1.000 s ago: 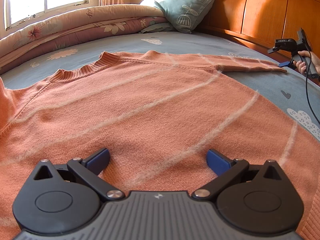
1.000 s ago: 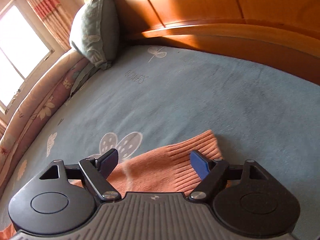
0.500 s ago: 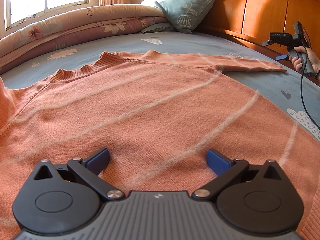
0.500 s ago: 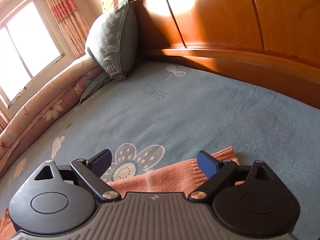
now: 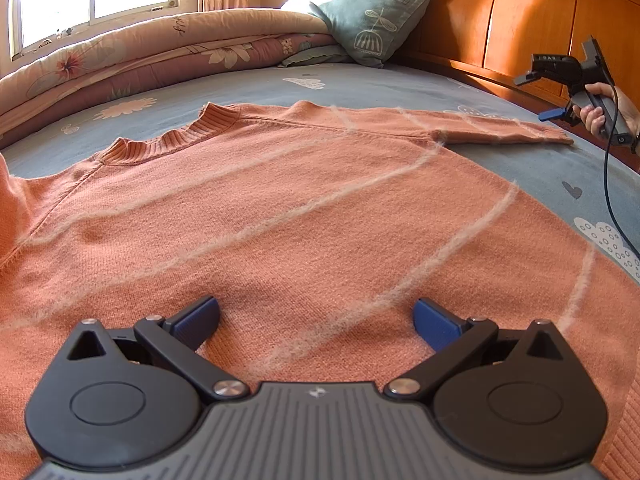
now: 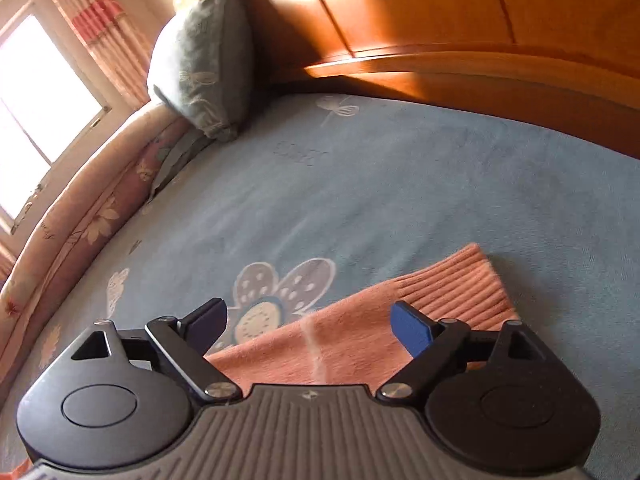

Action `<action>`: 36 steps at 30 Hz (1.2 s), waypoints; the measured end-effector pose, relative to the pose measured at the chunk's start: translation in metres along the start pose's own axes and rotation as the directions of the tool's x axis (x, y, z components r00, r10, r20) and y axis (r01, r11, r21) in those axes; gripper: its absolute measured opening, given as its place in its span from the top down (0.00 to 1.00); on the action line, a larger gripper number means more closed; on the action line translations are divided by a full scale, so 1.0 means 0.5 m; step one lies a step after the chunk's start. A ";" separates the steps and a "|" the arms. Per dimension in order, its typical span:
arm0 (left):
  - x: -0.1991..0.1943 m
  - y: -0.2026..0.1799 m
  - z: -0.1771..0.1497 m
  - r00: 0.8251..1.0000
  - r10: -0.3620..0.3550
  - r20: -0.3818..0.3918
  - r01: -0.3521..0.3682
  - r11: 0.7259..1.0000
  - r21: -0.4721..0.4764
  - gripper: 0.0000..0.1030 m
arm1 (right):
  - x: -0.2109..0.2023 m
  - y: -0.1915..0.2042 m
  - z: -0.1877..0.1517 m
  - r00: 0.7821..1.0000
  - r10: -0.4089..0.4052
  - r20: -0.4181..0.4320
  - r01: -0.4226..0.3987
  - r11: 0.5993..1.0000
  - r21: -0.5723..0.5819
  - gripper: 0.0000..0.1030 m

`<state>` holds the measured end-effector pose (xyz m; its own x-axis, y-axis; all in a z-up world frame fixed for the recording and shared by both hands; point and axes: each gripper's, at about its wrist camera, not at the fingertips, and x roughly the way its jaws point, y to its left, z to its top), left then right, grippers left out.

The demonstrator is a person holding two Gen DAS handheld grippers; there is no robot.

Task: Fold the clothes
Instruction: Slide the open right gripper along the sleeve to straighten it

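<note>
**Right sleeve laid out, both tongs free**

I use the orange sweater (image 5: pixel 280 216) as my landmark. It lies flat on the blue bed sheet (image 5: pixel 400 84), with its ribbed collar (image 5: pixel 176 136) on the far side from my left gripper and its right sleeve (image 5: pixel 500 130) stretched straight out toward the wooden headboard (image 5: pixel 520 20).

My left gripper (image 5: pixel 316 316) hangs over the sweater's lower body, jaws apart, with nothing between the blue pads but knit lying beneath them. It has not shifted over the last second.

The change is on the right. A second ago my right gripper (image 6: pixel 308 324) sat low over the sleeve's cuff (image 6: pixel 460 284). Since then its jaws have been opening a little wider, and it has pulled back and lifted slightly. Now it stands apart from the fabric, jaws wide, the cuff lying flat on the sheet below and just ahead of the pads, gripped by neither. From the left wrist view I see the right gripper held in a hand (image 5: pixel 600 110) just past the cuff's end, clear of it.

I read this as the spreading step finished. The sleeve looks straight and the body smooth, so the first real fold, probably bringing that sleeve across the chest, is not yet begun.
</note>
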<state>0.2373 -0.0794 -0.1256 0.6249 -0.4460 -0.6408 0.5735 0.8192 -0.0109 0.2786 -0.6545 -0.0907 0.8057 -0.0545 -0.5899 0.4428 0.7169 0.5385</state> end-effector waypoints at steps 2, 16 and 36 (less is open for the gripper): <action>0.000 0.002 0.000 1.000 -0.002 0.000 0.002 1.000 -0.001 0.00 | 0.011 0.055 -0.021 0.984 0.154 -0.085 -0.154 0.988 0.008 0.06; 0.000 0.005 0.000 1.000 -0.005 0.002 0.005 1.000 -0.005 0.00 | 0.131 0.367 -0.264 0.757 0.436 -0.486 -0.526 0.848 -0.059 0.05; -0.003 0.007 -0.001 1.000 -0.009 0.006 0.009 1.000 -0.011 0.00 | -0.017 0.133 -0.178 0.981 0.116 -0.157 -0.121 0.992 -0.027 0.05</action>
<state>0.2382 -0.0756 -0.1251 0.6227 -0.4557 -0.6360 0.5734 0.8189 -0.0253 0.2662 -0.5445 -0.1035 0.7794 0.1388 -0.6109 0.3310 0.7367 0.5897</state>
